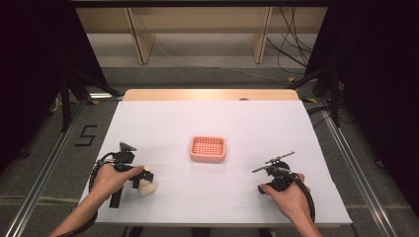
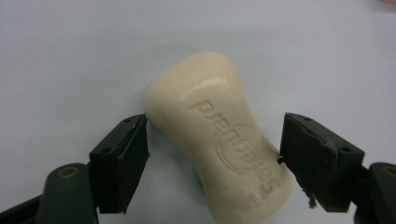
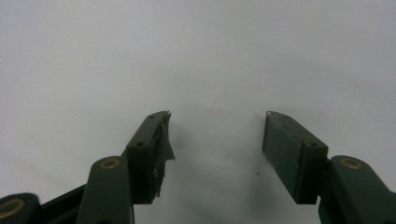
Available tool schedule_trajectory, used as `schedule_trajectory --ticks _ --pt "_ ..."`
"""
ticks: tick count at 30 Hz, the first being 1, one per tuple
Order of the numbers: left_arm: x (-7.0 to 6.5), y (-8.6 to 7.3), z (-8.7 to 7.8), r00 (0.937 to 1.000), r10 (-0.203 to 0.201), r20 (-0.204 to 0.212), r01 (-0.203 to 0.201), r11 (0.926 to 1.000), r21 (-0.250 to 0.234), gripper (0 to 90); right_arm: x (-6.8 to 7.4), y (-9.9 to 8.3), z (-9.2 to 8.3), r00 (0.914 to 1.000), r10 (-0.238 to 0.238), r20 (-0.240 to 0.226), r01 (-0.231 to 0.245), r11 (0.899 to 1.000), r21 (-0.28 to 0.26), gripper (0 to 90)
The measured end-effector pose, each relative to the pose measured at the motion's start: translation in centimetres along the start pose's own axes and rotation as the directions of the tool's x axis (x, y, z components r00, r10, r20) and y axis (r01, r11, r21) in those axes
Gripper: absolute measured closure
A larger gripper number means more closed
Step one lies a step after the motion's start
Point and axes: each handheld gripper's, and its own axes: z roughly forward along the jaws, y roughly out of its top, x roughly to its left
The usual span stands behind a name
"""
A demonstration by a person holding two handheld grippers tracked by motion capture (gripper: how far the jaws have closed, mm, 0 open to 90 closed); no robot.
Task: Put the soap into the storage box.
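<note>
The left hand-held gripper (image 1: pixel 141 178), near left, has its jaws spread wide; the right hand-held gripper (image 1: pixel 262 189), near right, gapes with nothing between its jaws.

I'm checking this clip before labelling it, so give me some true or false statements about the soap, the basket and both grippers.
1. The soap lies between the left gripper's open jaws. True.
2. The soap is inside the basket. False: it lies on the white table cover, left of and nearer than the basket.
3. The right gripper holds a sponge. False: its jaws are open with nothing between them.
4. The basket is pink. True.
5. The soap is bright blue. False: it is cream.
</note>
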Motion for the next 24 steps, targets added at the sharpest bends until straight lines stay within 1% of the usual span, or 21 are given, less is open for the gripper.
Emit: schedule_trajectory --ticks 2,4,6,8,9,11,12,14,15,16,18,19,20,21,22,23,24 --pt "-0.04 0.11 0.36 1.0000 0.004 -0.004 -0.004 1.0000 0.008 23.2 0.17 0.03 0.05 0.9999 0.014 0.006 -0.014 1.000 0.007 42.0" --pt "-0.14 0.21 0.68 0.9999 0.004 -0.017 -0.003 0.9998 0.018 23.2 0.18 0.04 0.05 0.9999 0.013 0.006 -0.013 1.000 0.009 42.0" --pt "-0.14 0.29 0.63 0.9994 0.028 -0.021 -0.027 0.9992 0.031 23.6 0.17 0.03 0.06 0.9999 0.014 0.005 -0.014 1.000 0.007 42.0" --pt "-0.23 0.34 0.71 0.9995 0.017 -0.027 -0.017 0.9996 0.022 25.2 0.19 0.03 0.06 0.9999 0.014 0.006 -0.014 1.000 0.008 42.0" --pt "-0.16 0.45 0.63 0.9992 0.026 -0.029 -0.025 0.9989 0.040 25.7 0.18 0.02 0.07 0.9999 0.009 0.007 -0.009 1.000 0.008 42.0" --pt "-0.13 0.55 0.59 0.9988 0.035 -0.033 -0.034 0.9982 0.050 27.4 0.26 0.01 0.07 0.9999 0.010 0.005 -0.010 1.000 0.008 41.9" --pt "-0.22 0.55 0.67 0.9989 0.028 -0.038 -0.026 0.9989 0.039 28.2 0.28 0.02 0.06 0.9999 0.009 0.006 -0.009 1.000 0.011 41.9" --pt "-0.24 0.56 0.70 0.9988 0.029 -0.040 -0.027 0.9989 0.037 29.9 0.30 0.02 0.06 0.9999 0.009 0.006 -0.009 1.000 0.011 41.9" --pt "-0.21 0.64 0.61 0.9978 0.050 -0.044 -0.048 0.9973 0.056 30.8 0.26 0.01 0.06 1.0000 0.004 0.006 -0.004 1.000 0.007 41.9" --pt "-0.23 0.66 0.61 0.9973 0.055 -0.049 -0.052 0.9969 0.059 31.9 0.31 0.03 0.09 0.9999 0.012 0.009 -0.012 1.000 0.011 41.9" --pt "-0.29 0.68 0.65 0.9969 0.056 -0.056 -0.053 0.9970 0.058 34.6 0.31 0.04 0.09 0.9999 0.011 0.009 -0.011 1.000 0.011 41.9" --pt "-0.50 0.65 0.55 0.9970 0.049 -0.061 -0.044 0.9958 0.080 35.9 0.24 0.01 0.05 1.0000 0.002 0.002 -0.002 1.000 0.007 41.9" --pt "-0.40 0.69 0.48 0.9947 0.079 -0.066 -0.073 0.9930 0.093 37.4 0.16 0.00 0.09 0.9998 -0.007 0.018 0.007 1.000 0.010 41.8" --pt "-0.51 0.69 0.59 0.9942 0.077 -0.076 -0.070 0.9942 0.081 38.9 0.10 0.00 0.10 0.9996 -0.016 0.023 0.015 1.000 0.012 41.8" --pt "-0.31 0.75 0.51 0.9902 0.116 -0.077 -0.109 0.9898 0.091 40.6 0.22 0.02 0.11 0.9998 -0.005 0.018 0.004 1.000 0.010 41.8" --pt "-0.31 0.77 0.48 0.9883 0.129 -0.081 -0.121 0.9875 0.101 42.1 0.22 0.04 0.16 0.9994 -0.003 0.035 0.002 1.000 0.017 41.8" --pt "-0.37 0.73 0.55 0.9872 0.135 -0.085 -0.127 0.9874 0.095 43.4 0.09 0.01 0.14 0.9995 -0.014 0.027 0.014 1.000 0.011 41.8"
